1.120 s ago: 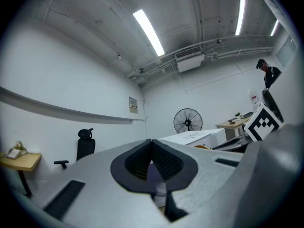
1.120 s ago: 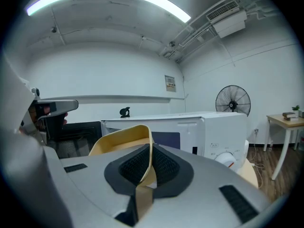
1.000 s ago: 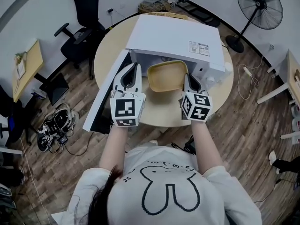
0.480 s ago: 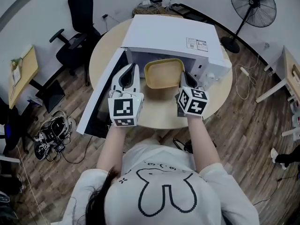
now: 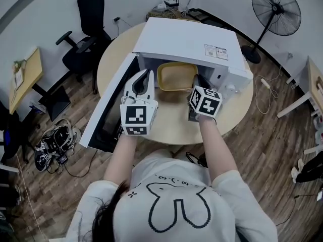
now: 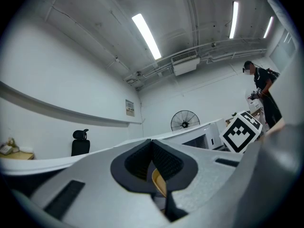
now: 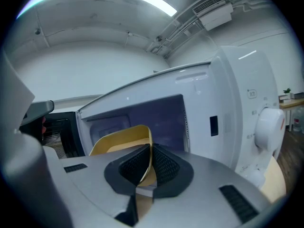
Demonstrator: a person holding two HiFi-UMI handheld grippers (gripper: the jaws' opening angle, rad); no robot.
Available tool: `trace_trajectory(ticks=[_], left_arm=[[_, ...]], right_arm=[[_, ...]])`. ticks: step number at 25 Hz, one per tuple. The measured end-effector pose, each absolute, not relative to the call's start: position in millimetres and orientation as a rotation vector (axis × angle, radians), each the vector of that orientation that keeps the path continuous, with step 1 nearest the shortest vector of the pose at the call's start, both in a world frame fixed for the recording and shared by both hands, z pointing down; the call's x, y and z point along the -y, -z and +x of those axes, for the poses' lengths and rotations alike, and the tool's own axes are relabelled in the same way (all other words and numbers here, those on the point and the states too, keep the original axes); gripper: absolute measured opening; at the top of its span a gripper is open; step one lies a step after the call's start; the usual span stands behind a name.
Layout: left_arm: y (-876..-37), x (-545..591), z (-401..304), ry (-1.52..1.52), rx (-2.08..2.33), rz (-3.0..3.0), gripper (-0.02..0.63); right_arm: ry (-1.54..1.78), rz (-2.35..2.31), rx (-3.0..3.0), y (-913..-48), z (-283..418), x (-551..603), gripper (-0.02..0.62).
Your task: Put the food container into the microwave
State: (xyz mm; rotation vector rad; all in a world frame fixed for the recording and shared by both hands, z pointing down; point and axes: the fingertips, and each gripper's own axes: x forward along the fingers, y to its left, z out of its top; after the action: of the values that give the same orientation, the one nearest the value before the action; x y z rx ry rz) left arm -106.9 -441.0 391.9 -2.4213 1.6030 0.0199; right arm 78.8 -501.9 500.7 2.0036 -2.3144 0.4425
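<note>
Right jaws: right gripper [image 7: 151,148] clamped on the right rim of the food container [image 7: 118,139]; the yellow wall runs straight up between the pads
Left jaws: left gripper [image 6: 152,144] closed; a sliver of yellow rim sits pinched low in the pads, so I take it to hold the left rim
Container: carried between both grippers; far part under the roof of the microwave [image 5: 186,42], near part still out over the table [image 5: 166,127]; resting or lifted, cannot tell
Change: a second ago most of the container sat clear in front of the opening; now it has gone further in, and both grippers with it; insertion looks past halfway, release not yet due
Door: door [image 5: 108,110] swung wide to the left, out of the path
Right gripper view only: cavity mouth and dark back wall, dial [image 7: 269,127] on the panel to the right; jaws look near the right edge of the opening, a likely snag
Left gripper view only: tilted up at the ceiling lights; far fan [image 6: 185,120]; a person [image 6: 262,87] standing far right
Head view only: both rims at once, and how much container remains outside
</note>
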Motion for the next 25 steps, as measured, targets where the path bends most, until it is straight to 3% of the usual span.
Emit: trace_trajectory(ticks=[15,25], left_arm=[[-391,460,-105,-0.014,-1.588,-2.380,0.009],[-395,466,-111,0.015,-1.598,-2.382,0.009]], right_arm=[[-0.640,2.150,2.213,-530,83,553,0.038],[-0.507,2.188,2.065,-542,85,565,0.040]])
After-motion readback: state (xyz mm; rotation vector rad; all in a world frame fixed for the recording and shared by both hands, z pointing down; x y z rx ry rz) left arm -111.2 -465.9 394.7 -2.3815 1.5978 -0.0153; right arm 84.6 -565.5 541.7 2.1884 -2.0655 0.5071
